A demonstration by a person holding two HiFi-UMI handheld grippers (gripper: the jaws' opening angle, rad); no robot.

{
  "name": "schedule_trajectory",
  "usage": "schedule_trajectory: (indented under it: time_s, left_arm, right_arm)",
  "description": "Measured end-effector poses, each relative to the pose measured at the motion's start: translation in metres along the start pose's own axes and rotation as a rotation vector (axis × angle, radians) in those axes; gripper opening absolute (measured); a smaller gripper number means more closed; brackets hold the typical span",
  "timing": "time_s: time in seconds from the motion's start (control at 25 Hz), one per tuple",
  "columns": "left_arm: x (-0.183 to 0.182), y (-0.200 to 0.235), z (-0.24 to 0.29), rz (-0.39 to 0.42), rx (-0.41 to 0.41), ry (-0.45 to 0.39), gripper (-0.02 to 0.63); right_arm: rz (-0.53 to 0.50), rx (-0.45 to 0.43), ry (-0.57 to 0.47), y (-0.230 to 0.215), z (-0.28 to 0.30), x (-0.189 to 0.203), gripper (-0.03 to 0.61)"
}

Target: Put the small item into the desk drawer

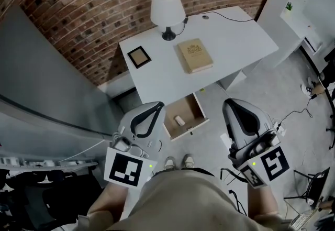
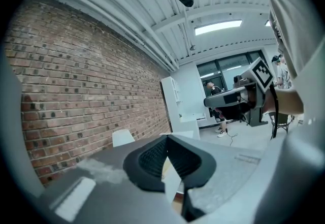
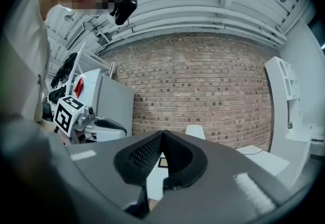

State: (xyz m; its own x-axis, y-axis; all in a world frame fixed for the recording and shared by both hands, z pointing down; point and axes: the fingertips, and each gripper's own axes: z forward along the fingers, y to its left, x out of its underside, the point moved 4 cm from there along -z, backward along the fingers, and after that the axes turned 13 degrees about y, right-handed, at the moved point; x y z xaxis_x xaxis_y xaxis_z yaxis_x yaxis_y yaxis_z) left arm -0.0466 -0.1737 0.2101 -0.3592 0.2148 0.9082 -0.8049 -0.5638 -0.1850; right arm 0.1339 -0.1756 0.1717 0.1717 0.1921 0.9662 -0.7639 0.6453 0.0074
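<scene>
The small pale block [image 1: 179, 120] already lies inside the open wooden drawer [image 1: 189, 130] under the white desk [image 1: 230, 36]. The left hand-held gripper [image 1: 158, 105] and the right hand-held gripper [image 1: 229, 104] flank the drawer, jaws closed on nothing. Likely next: push the drawer shut squarely.

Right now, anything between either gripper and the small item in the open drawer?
Nothing visible. The small item lies uncovered in the open drawer, with the left gripper and right gripper on either side of it, jaws shut and empty.

Head view looks down; gripper views face the brick wall [image 3: 203, 75].
</scene>
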Motion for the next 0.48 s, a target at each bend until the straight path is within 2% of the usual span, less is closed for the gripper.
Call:
schedule_trajectory:
  time_s: [0.12,0.28,0.48]
  left_arm:
    - [0.0002,-0.0003,-0.0008,0.0,0.005,-0.009,0.002]
    - [0.002,0.0024,-0.0012,-0.038,0.007,0.007,0.003]
    - [0.0009,0.0029,-0.0006,-0.026,0.012,0.005,0.003]
  right_arm:
    - [0.018,-0.004,-0.016,0.0016,0.0005,-0.0028,0.003]
    - [-0.001,0.022,0.019,-0.0036,0.0001,0.0033,0.003]
    - [0.015,0.016,0.014,-0.0037,0.0018,0.0041,0.003]
